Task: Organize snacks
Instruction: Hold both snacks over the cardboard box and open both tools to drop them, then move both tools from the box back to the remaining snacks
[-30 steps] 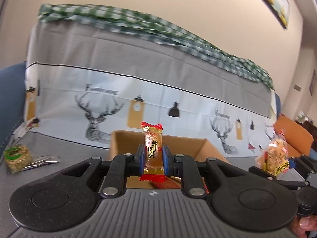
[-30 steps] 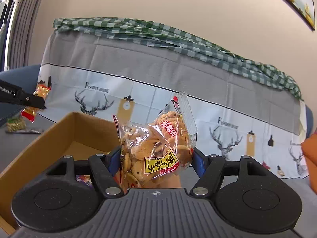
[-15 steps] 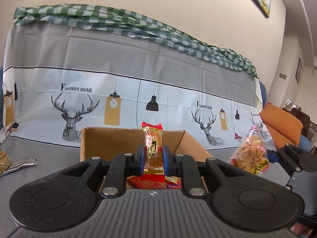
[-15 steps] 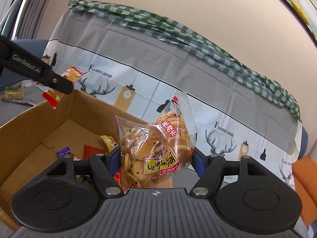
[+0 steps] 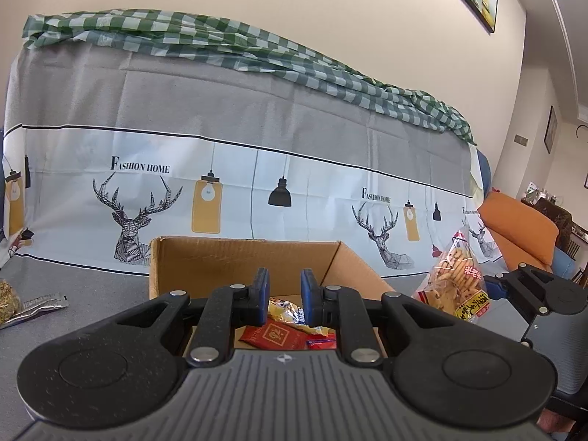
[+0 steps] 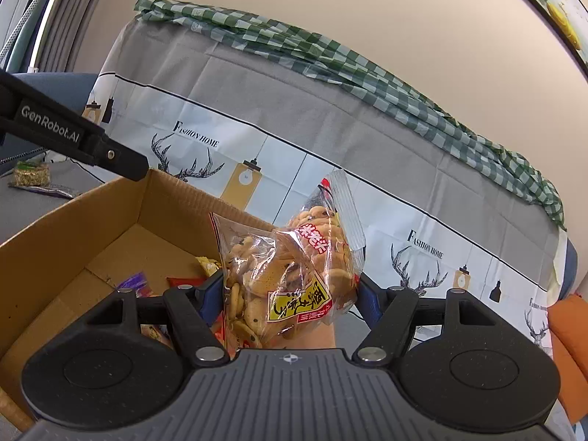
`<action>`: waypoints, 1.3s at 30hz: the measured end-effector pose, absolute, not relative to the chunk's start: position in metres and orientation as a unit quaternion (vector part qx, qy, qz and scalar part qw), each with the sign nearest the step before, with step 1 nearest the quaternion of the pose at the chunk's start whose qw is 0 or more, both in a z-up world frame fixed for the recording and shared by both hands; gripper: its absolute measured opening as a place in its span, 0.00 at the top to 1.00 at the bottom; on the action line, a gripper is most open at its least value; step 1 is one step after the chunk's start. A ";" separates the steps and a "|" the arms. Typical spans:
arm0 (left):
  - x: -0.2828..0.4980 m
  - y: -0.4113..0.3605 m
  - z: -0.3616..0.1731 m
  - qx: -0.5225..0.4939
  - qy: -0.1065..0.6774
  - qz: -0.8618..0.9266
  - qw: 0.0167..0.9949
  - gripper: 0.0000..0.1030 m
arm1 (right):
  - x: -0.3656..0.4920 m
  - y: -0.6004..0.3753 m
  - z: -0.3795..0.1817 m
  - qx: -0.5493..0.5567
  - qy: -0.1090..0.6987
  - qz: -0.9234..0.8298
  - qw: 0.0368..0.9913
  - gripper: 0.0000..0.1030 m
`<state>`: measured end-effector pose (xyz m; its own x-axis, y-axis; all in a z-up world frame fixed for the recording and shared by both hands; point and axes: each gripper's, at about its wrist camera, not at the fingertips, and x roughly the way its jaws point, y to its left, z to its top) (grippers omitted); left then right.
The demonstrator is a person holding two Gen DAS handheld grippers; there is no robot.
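An open cardboard box [image 5: 235,257] sits on the grey cover and holds several snack packets, among them a red one [image 5: 275,336] and a yellow one [image 5: 286,312]. My left gripper [image 5: 285,294] hovers over the box's near edge, its blue pads a narrow gap apart with nothing between them. To its right, my right gripper [image 6: 290,294] is shut on a clear bag of rice crackers [image 6: 290,279], held upright above the box's right side [image 6: 73,213]. The same bag [image 5: 457,286] shows in the left wrist view. A left gripper finger [image 6: 110,154] reaches over the box's far left corner.
A deer-print cloth [image 5: 257,183] drapes the sofa back behind the box, with a green checked cloth [image 5: 257,51] on top. A green-labelled snack [image 5: 7,299] and a silver wrapper [image 5: 40,303] lie left of the box. An orange cushion [image 5: 522,228] is at the right.
The small red-and-gold candy that stood between my left pads is gone from them. The box has come closer in both views, and my right gripper still holds the cracker bag.
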<state>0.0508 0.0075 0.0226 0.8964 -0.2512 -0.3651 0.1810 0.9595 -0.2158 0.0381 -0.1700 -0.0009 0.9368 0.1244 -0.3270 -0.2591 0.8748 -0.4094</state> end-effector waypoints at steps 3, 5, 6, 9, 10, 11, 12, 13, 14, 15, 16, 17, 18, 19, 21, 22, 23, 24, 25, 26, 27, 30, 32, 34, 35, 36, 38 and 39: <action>0.051 0.005 0.021 -0.085 0.204 -0.114 0.969 0.75 | 0.039 -0.171 -0.001 -0.224 0.148 0.100 0.958 0.25; 0.051 0.005 0.021 -0.083 0.202 -0.113 0.969 0.66 | 0.040 -0.170 -0.002 -0.228 0.149 0.093 0.958 0.19; 0.051 0.006 0.021 -0.083 0.202 -0.112 0.970 0.65 | 0.040 -0.170 -0.002 -0.230 0.146 0.091 0.958 0.17; 0.051 0.008 0.021 -0.087 0.201 -0.107 0.970 0.63 | 0.039 -0.170 -0.001 -0.225 0.144 0.088 0.960 0.14; 0.051 0.010 0.021 -0.088 0.201 -0.105 0.970 0.62 | 0.040 -0.171 -0.002 -0.224 0.144 0.087 0.960 0.14; 0.052 0.010 0.021 -0.089 0.202 -0.104 0.970 0.62 | 0.040 -0.171 -0.002 -0.224 0.144 0.085 0.960 0.13; 0.052 0.011 0.021 -0.090 0.203 -0.102 0.970 0.62 | 0.040 -0.171 -0.002 -0.222 0.144 0.084 0.961 0.13; 0.052 0.012 0.021 -0.091 0.204 -0.101 0.970 0.62 | 0.040 -0.171 -0.002 -0.221 0.143 0.083 0.961 0.13; 0.052 0.012 0.021 -0.091 0.204 -0.100 0.970 0.62 | 0.041 -0.171 -0.001 -0.219 0.143 0.082 0.962 0.13; 0.052 0.013 0.022 -0.091 0.205 -0.099 0.970 0.62 | 0.041 -0.171 -0.001 -0.218 0.143 0.082 0.962 0.13; 0.052 0.014 0.022 -0.090 0.204 -0.098 0.970 0.62 | 0.042 -0.171 -0.001 -0.216 0.143 0.081 0.963 0.13; 0.052 0.014 0.022 -0.090 0.204 -0.097 0.970 0.62 | 0.042 -0.171 0.000 -0.212 0.143 0.080 0.963 0.13; 0.052 0.015 0.022 -0.090 0.205 -0.097 0.970 0.62 | 0.043 -0.170 0.001 -0.208 0.143 0.080 0.964 0.13; 0.052 0.016 0.022 -0.089 0.205 -0.096 0.970 0.62 | 0.043 -0.169 0.002 -0.203 0.143 0.080 0.965 0.13; 0.052 0.020 0.022 -0.091 0.207 -0.092 0.970 0.62 | 0.044 -0.167 0.005 -0.192 0.141 0.080 0.968 0.13; 0.052 0.023 0.022 -0.094 0.209 -0.090 0.969 0.62 | 0.044 -0.166 0.007 -0.184 0.140 0.081 0.969 0.13; 0.052 0.027 0.022 -0.098 0.212 -0.086 0.969 0.62 | 0.045 -0.164 0.008 -0.177 0.139 0.083 0.971 0.14; 0.053 0.032 0.022 -0.103 0.214 -0.082 0.968 0.62 | 0.045 -0.162 0.010 -0.168 0.139 0.085 0.972 0.14; 0.053 0.037 0.022 -0.108 0.216 -0.076 0.968 0.62 | 0.045 -0.159 0.012 -0.159 0.138 0.088 0.974 0.15; 0.054 0.043 0.022 -0.113 0.218 -0.069 0.967 0.61 | 0.045 -0.157 0.014 -0.149 0.136 0.092 0.975 0.17; 0.055 0.051 0.022 -0.120 0.220 -0.062 0.966 0.59 | 0.046 -0.154 0.016 -0.139 0.136 0.097 0.976 0.21; 0.058 0.075 0.021 -0.142 0.227 -0.030 0.963 0.54 | 0.049 -0.145 0.022 -0.104 0.140 0.115 0.978 0.35; 0.062 0.094 0.020 -0.155 0.237 -0.001 0.959 0.42 | 0.051 -0.139 0.026 -0.078 0.144 0.131 0.978 0.47; 0.066 0.117 0.018 -0.168 0.248 0.031 0.953 0.35 | 0.054 -0.132 0.029 -0.049 0.150 0.148 0.976 0.55; 0.068 0.128 0.016 -0.176 0.255 0.043 0.950 0.33 | 0.055 -0.129 0.030 -0.034 0.153 0.156 0.975 0.55; 0.071 0.140 0.014 -0.184 0.263 0.058 0.945 0.30 | 0.056 -0.125 0.031 -0.019 0.156 0.164 0.974 0.55; 0.076 0.163 0.010 -0.202 0.277 0.092 0.935 0.18 | 0.059 -0.117 0.032 0.010 0.163 0.181 0.970 0.55; 0.079 0.176 0.007 -0.214 0.284 0.107 0.928 0.17 | 0.060 -0.113 0.032 0.025 0.168 0.188 0.967 0.55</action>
<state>0.0790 0.1758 0.0066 0.8158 0.0772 -0.5732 -0.3205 0.8854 -0.3368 0.0604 -0.1128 0.0320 0.8727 0.3728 -0.3152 -0.3563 0.9278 0.1109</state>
